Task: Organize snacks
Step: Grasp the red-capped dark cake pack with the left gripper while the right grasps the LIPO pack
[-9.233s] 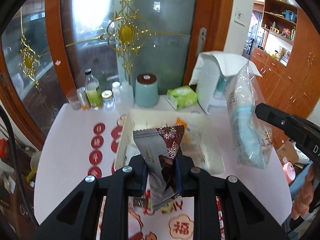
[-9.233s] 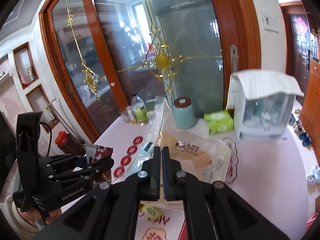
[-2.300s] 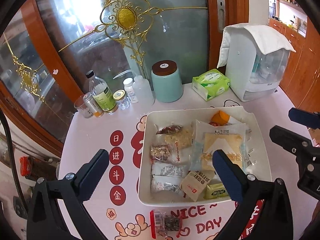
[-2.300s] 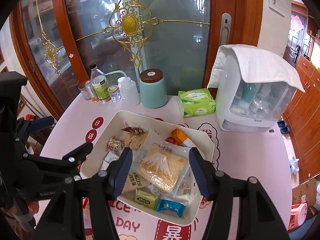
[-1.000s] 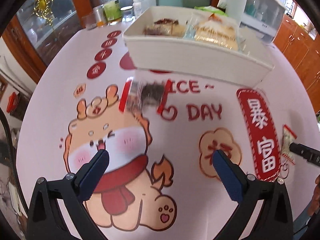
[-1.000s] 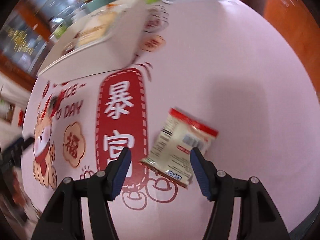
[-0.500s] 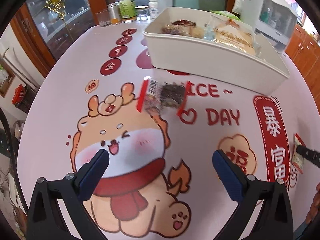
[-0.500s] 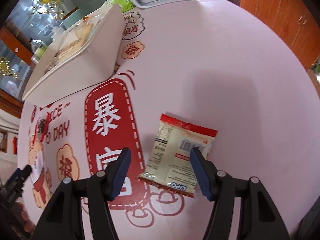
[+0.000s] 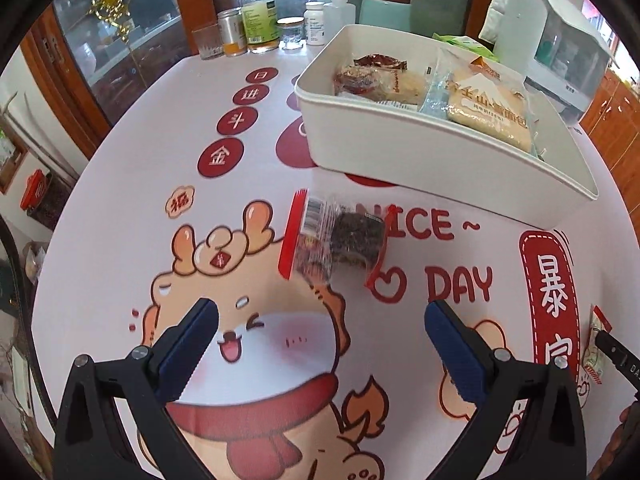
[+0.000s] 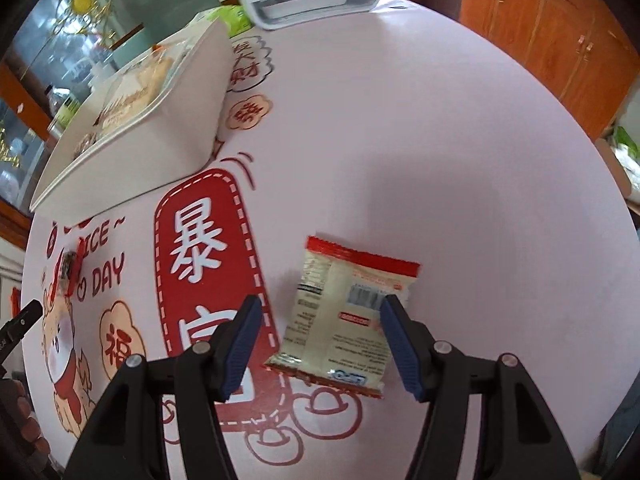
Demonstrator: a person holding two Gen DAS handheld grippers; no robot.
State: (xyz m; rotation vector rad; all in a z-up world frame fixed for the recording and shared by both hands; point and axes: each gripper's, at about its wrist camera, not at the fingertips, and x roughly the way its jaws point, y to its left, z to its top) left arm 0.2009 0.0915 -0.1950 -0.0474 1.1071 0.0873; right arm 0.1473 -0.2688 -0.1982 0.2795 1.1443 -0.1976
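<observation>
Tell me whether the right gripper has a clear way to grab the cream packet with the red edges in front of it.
Probably yes. The right gripper is open, its jaws standing either side of the cream snack packet, which lies flat on the tablecloth with nothing on or against it. The white tray sits well off to the left.
</observation>
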